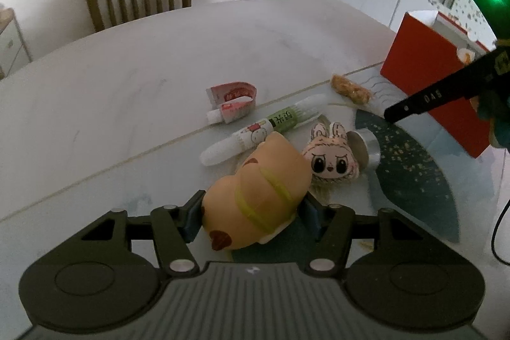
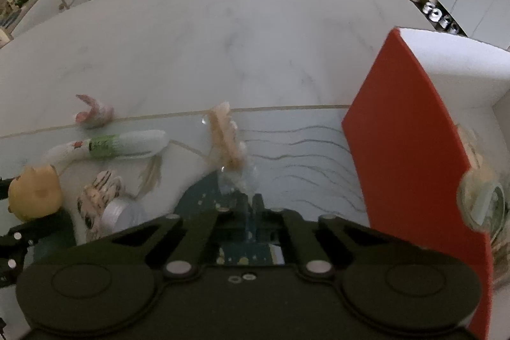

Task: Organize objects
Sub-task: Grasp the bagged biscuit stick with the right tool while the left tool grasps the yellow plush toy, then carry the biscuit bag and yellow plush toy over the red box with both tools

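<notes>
At the bottom centre of the left wrist view, your left claw (image 1: 251, 219) is clamped on the tan squishy toy (image 1: 255, 196), its blue pads pressing both sides. Just beyond lie the bunny-face charm (image 1: 328, 158), the white tube (image 1: 261, 129) and the red toothpaste tube (image 1: 232, 104) on the white surface (image 1: 143, 59). Your right claw (image 2: 250, 203), low in its own view, is clenched on the clear wrapper of the snack bar (image 2: 226, 136), beside the red box (image 2: 411, 133) at right.
</notes>
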Action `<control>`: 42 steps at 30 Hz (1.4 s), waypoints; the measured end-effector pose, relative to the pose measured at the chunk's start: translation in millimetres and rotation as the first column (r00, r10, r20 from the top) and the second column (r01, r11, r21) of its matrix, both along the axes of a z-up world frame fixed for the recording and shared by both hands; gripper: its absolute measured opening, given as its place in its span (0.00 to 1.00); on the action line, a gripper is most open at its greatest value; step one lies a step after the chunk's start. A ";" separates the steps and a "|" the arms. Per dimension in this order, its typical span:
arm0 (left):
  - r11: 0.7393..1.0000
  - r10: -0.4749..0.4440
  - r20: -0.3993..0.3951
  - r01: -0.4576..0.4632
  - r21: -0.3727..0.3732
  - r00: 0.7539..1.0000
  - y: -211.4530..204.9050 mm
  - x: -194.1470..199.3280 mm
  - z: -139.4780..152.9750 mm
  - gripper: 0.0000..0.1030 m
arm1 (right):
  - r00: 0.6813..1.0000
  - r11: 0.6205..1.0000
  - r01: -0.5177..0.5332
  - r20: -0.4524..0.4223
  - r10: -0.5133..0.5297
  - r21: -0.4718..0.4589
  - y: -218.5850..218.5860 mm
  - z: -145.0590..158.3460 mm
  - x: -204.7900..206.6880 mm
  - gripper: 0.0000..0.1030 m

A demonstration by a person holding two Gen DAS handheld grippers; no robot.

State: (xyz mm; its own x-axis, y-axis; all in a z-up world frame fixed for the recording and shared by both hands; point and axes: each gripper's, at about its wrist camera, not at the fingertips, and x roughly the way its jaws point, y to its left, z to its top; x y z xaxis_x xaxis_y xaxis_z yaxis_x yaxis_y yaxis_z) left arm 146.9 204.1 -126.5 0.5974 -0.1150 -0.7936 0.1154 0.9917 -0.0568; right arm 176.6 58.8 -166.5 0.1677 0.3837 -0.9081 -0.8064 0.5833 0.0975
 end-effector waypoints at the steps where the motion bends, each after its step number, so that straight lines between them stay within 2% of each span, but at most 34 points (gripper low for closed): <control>1: 1.000 0.007 -0.001 -0.007 -0.010 1.000 0.7 -3.2 1.3 0.58 | 1.000 1.000 -0.011 -0.006 0.011 0.002 -1.6 0.5 -0.5 0.02; 7: 0.999 0.035 -0.002 -0.035 -0.021 0.999 3.6 -17.2 4.7 0.58 | 0.997 0.997 -0.078 0.022 0.078 0.027 -7.2 14.1 -1.5 0.06; 9: 0.999 0.046 -0.004 -0.046 -0.025 0.999 3.4 -20.5 5.2 0.58 | 0.997 0.997 -0.070 0.024 0.069 0.040 -3.7 18.5 5.3 0.18; 10: 0.998 0.050 -0.005 -0.050 -0.027 0.999 3.0 -21.5 5.8 0.58 | 0.997 0.997 -0.069 0.024 0.068 0.046 -1.1 19.7 8.3 0.21; 19: 0.998 0.060 -0.007 -0.060 -0.030 0.998 1.8 -26.8 12.1 0.58 | 0.995 0.995 -0.100 0.035 0.099 0.032 29.0 8.5 20.9 0.26; 20: 0.997 0.063 -0.007 -0.063 -0.034 0.998 2.5 -27.6 12.7 0.58 | 0.994 0.994 -0.102 0.036 0.101 0.028 31.7 6.8 21.5 0.34; 21: 0.997 0.066 -0.008 -0.066 -0.037 0.998 3.7 -27.4 13.1 0.58 | 0.994 0.994 -0.106 0.038 0.105 0.026 34.7 5.6 22.2 0.50; 23: 0.996 0.074 -0.010 -0.074 -0.041 0.997 5.7 -26.8 13.5 0.58 | 0.992 0.993 -0.113 0.051 0.111 0.044 36.7 6.0 22.6 0.62; 29: 0.995 0.090 -0.020 -0.091 -0.051 0.996 7.5 -25.4 10.7 0.58 | 0.985 0.987 -0.159 0.072 0.158 -0.001 48.9 -1.8 24.5 0.61; 34: 0.994 0.092 -0.023 -0.093 -0.057 0.995 7.3 -24.6 11.4 0.58 | 0.983 0.985 -0.172 0.064 0.173 -0.011 48.8 -11.6 25.6 0.56; 37: 0.994 0.091 -0.024 -0.092 -0.057 0.996 5.4 -23.7 12.3 0.58 | 0.981 0.983 -0.183 0.057 0.183 -0.002 47.3 -10.6 24.1 0.47; 42: 0.994 0.090 -0.019 -0.091 -0.063 0.996 -0.2 -22.8 17.0 0.58 | 0.978 0.979 -0.202 0.055 0.201 0.004 37.6 -7.5 19.2 0.22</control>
State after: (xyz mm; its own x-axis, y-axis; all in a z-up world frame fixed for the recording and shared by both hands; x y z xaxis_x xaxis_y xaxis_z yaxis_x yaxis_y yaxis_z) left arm 124.2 203.9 -109.5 0.5951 -0.1114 -0.7959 0.0240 0.9924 -0.1210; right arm 195.8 96.4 -174.0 0.1349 0.4231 -0.8960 -0.9116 0.4073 0.0551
